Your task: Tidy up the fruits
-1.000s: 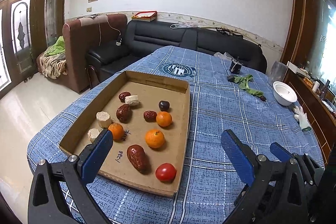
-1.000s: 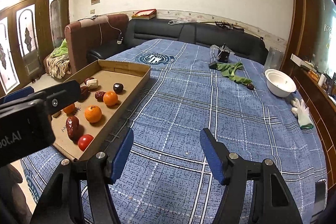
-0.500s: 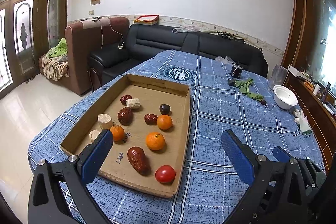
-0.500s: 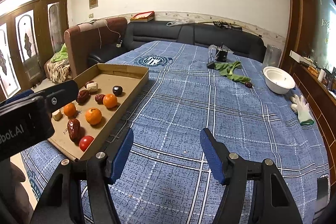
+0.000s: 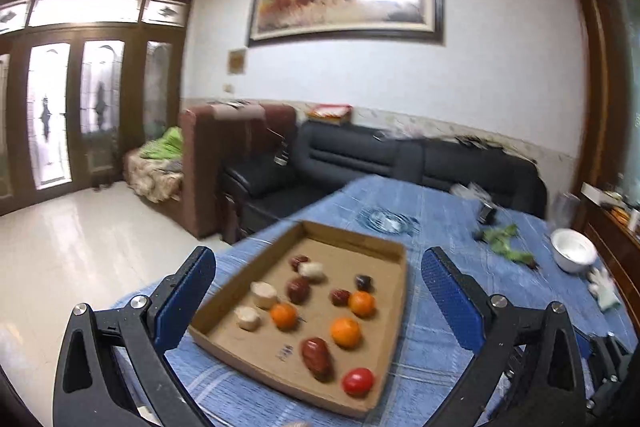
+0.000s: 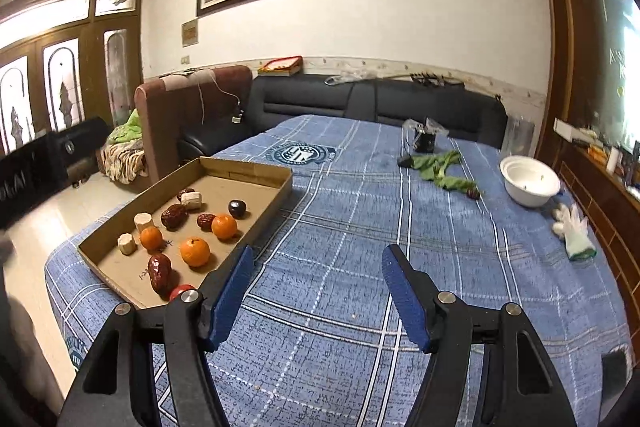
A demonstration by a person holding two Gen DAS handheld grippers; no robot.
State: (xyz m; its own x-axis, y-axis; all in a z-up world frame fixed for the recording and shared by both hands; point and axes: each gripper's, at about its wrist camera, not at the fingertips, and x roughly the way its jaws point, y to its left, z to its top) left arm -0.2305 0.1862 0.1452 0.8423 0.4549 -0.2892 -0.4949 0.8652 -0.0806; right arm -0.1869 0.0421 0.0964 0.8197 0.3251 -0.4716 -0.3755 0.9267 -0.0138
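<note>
Left wrist view, change: tilted up and drawn back versus a second ago; ceiling and picture now in frame, box lower and blurred; no fruit shifted, so sorting no further along
Left wrist view, left gripper (image 5: 316, 301): fingers spread wide, holding nothing, raised above the near edge of the cardboard box (image 5: 362, 239)
Left wrist view, count: three oranges (image 5: 346, 332), one tomato (image 5: 358, 381), four red dates (image 5: 317, 355), one dark round fruit (image 5: 363, 282), three pale cut chunks (image 5: 263, 294), all lying mixed in the box on the blue-clothed desk (image 5: 432, 343)
Right wrist view, change: camera slightly higher, otherwise same aim as a second ago; box contents as before
Right wrist view, right gripper (image 6: 316, 291): fingers wide apart, empty, over bare cloth right of the box
Right wrist view, elsewhere: one white bowl (image 6: 529, 181), green leaves (image 6: 442, 169) with one small red fruit (image 6: 473, 193) beside, one white glove (image 6: 573, 229), well apart from the box
Judgement: kinds still intermingled, grouping looks unsettled
</note>
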